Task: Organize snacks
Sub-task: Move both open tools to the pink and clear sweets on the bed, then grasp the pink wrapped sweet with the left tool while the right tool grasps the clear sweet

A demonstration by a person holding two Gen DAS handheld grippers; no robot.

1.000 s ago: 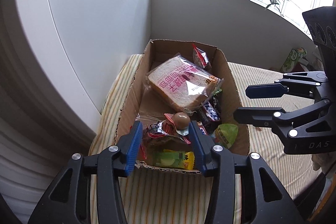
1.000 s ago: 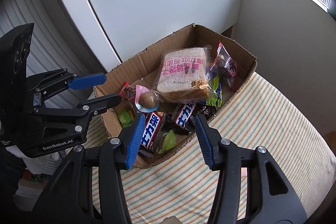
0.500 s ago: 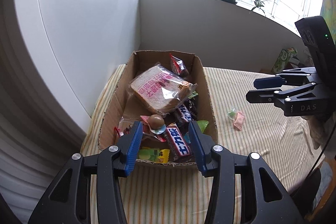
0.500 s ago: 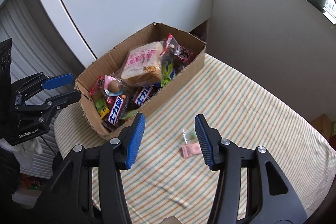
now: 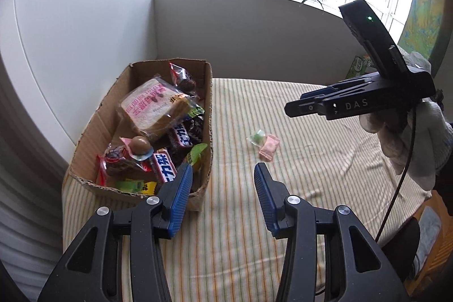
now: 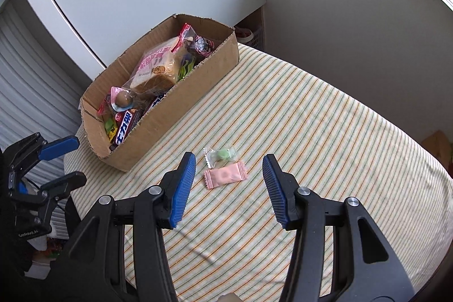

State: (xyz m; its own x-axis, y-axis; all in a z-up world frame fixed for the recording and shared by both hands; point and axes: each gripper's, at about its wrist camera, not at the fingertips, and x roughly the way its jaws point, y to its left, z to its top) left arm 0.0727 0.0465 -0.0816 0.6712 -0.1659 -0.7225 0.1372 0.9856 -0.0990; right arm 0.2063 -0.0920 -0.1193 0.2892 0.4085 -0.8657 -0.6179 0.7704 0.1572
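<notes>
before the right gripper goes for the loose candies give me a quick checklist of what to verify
1. Right gripper open and empty: ok.
2. Pink candy lies between the fingers' line: ok.
3. Green candy apart from the pink one: not ok, they touch.
4. Left gripper empty, clear of the candies: ok.
5. Room left in the cardboard box: cannot tell, it looks crowded.
</notes>
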